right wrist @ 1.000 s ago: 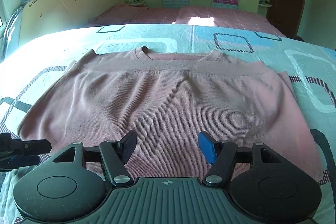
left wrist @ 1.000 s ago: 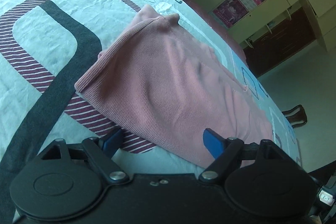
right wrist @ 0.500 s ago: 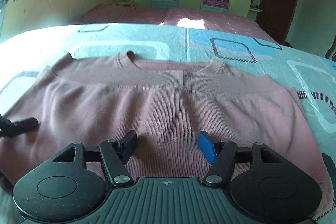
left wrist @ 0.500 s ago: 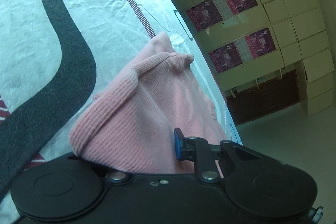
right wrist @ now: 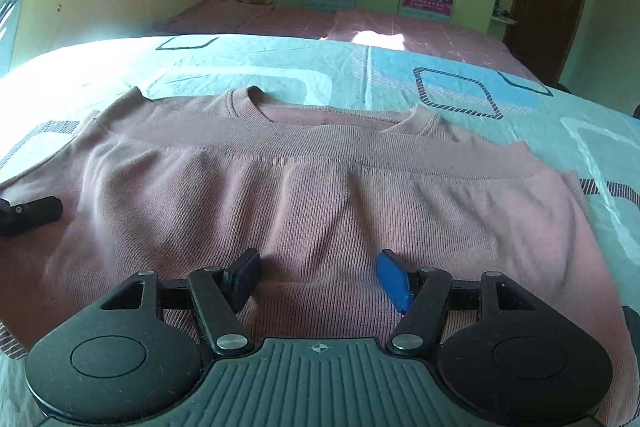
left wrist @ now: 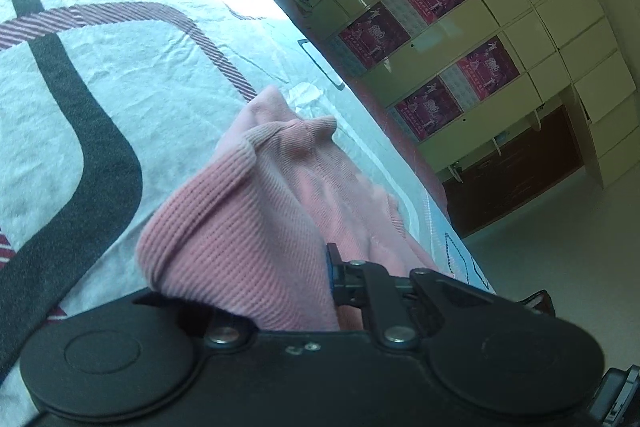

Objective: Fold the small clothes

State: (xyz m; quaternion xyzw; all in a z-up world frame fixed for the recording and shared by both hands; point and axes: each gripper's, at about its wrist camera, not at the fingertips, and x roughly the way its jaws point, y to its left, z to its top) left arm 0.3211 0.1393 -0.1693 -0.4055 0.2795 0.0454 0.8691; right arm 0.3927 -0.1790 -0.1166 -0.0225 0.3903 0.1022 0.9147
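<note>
Where left tongs (left wrist: 320, 279) pinch, ribbed pink knit sweater (left wrist: 240, 243) bunches.

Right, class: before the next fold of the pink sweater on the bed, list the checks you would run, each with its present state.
1. Left gripper clamped on the pink sweater, having just closed on its edge: ok.
2. Right gripper gripping cloth: not ok, jaws open over it.
3. Hem already folded up near the collar: ok.
4. How many layers the left gripper holds: cannot tell.
5. Bedspread bare beyond the sweater: ok.
</note>
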